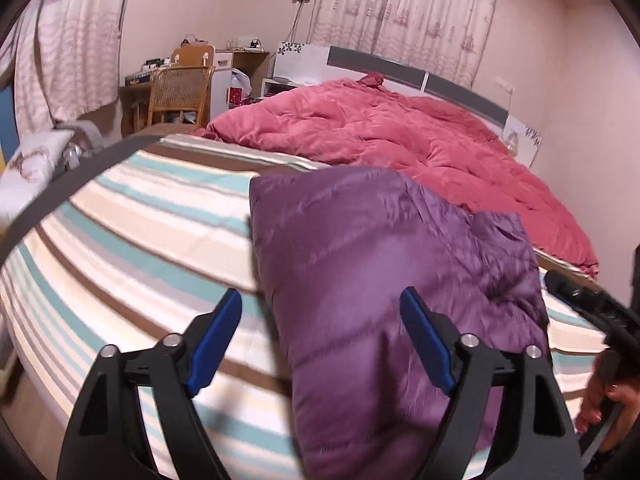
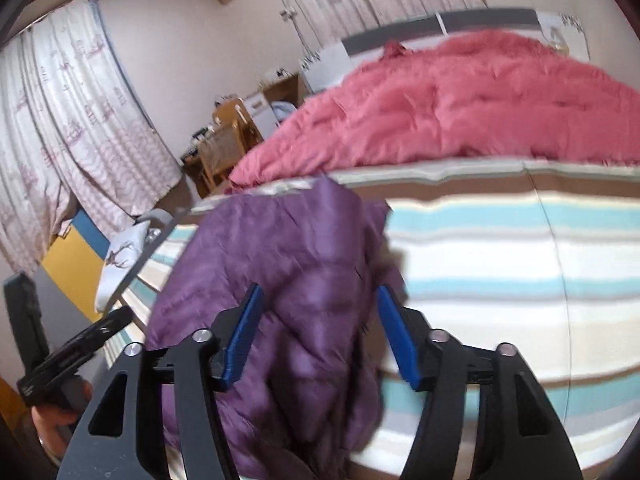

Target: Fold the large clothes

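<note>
A purple puffer jacket (image 1: 384,280) lies folded into a compact bundle on the striped bed sheet (image 1: 140,232), near the front edge of the bed. My left gripper (image 1: 320,300) is open above the jacket's left edge, holding nothing. In the right wrist view the jacket (image 2: 280,272) lies below my right gripper (image 2: 318,296), which is open and empty, its blue pads either side of the jacket's right part. The right gripper's body shows at the right edge of the left wrist view (image 1: 592,304).
A rumpled pink duvet (image 1: 400,136) covers the far half of the bed by the headboard (image 1: 380,64). A wicker chair (image 1: 180,92) and a cluttered desk stand at the far left. Curtains hang behind. The striped sheet (image 2: 500,260) spreads to the right of the jacket.
</note>
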`<state>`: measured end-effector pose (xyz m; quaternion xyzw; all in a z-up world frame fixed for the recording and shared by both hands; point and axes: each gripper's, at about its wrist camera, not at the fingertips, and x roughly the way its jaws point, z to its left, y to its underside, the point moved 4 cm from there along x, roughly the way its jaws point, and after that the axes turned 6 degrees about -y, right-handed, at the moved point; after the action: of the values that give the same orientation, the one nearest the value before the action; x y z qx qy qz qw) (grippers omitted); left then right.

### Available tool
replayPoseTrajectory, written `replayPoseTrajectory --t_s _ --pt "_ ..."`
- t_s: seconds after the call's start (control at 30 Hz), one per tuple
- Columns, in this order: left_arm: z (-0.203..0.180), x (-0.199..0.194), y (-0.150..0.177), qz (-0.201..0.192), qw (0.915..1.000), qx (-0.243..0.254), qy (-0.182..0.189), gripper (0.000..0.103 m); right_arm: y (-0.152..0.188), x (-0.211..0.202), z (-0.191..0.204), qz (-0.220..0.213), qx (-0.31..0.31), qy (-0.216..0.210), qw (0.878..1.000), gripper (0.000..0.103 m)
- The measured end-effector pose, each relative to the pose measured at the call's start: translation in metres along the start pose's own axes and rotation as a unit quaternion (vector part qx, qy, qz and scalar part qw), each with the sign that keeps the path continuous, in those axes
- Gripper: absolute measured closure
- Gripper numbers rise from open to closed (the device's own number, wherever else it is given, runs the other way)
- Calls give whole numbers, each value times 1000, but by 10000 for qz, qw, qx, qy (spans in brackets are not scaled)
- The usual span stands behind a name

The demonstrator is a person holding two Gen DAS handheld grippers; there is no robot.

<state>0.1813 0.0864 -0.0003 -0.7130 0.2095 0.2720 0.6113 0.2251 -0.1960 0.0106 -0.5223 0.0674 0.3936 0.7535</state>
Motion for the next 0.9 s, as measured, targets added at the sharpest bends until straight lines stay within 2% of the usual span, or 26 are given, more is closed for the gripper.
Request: replayPoseTrajectory --t_s 0.03,0.13,0.2,0.3,0.37,0.43,0.7,0.9 --pt "-7 5 -7 14 9999 95 -72 35 -6 5 6 24 -52 0 10000 58" --pt "-29 24 -28 19 9991 392 -172 35 -23 30 25 148 -442 150 9988 61" --pt "-39 37 -36 48 9980 569 -283 35 -30 58 31 400 -549 279 9973 62" --pt "-46 75 -35 396 9953 771 -439 34 -28 91 23 773 -476 527 9945 62" --pt "-45 91 -29 579 9951 716 -356 32 -19 112 10 991 -417 761 9913 62" --pt "-44 97 -24 591 9959 615 -295 30 -11 122 0 1001 -370 783 9912 62" --pt "-50 122 -11 716 9940 662 -491 27 0 143 -12 928 -536 1015 9890 64" --pt "-48 104 -11 575 9936 770 -591 26 1 131 -3 849 -771 1079 9875 62"
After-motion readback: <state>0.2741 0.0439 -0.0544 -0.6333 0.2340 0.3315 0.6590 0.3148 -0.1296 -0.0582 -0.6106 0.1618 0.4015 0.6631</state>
